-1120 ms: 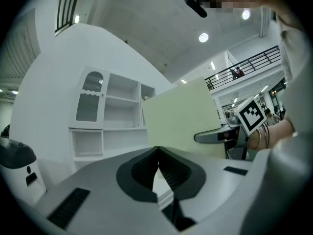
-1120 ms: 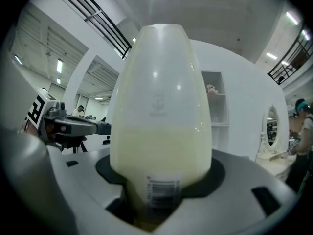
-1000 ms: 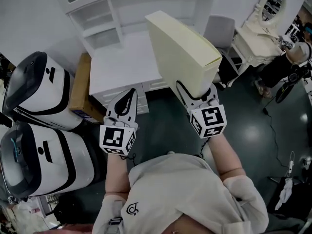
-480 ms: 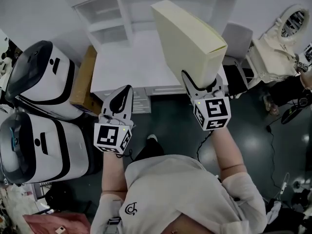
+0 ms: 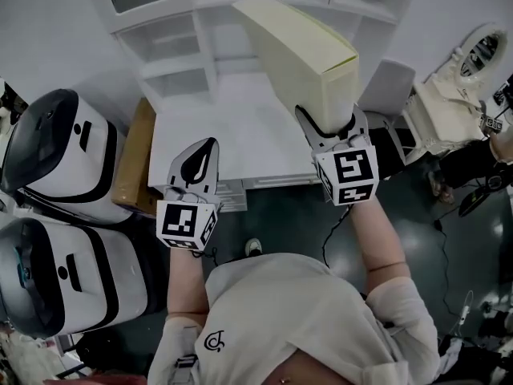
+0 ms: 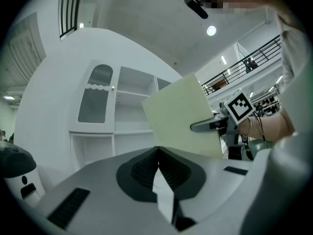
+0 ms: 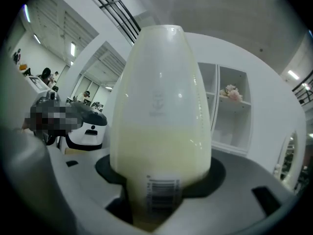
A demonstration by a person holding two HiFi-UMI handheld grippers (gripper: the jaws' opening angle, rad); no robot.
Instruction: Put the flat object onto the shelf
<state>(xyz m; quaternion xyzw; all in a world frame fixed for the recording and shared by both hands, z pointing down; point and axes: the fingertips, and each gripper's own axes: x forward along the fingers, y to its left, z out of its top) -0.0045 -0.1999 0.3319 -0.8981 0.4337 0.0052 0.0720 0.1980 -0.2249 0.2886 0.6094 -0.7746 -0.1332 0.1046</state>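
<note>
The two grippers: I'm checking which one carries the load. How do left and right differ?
The right gripper clamps the cream flat box; the left gripper holds nothing. The right gripper's jaws stand apart around the box's end; the left gripper's jaws are closed together. Both point toward the white shelf unit.

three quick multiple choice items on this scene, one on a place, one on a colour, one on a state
1. Where is the cardboard box?
A) on a shelf
B) beside the white desk, at its left in the head view
C) in a gripper

2. What colour is the flat box?
A) red
B) cream
C) black

3. How is the left gripper?
A) shut on the flat box
B) wide open
C) shut, empty

Answers:
1 B, it shows at the desk's left edge.
2 B, it is pale cream all over.
3 C, its jaws meet with nothing between them.
</note>
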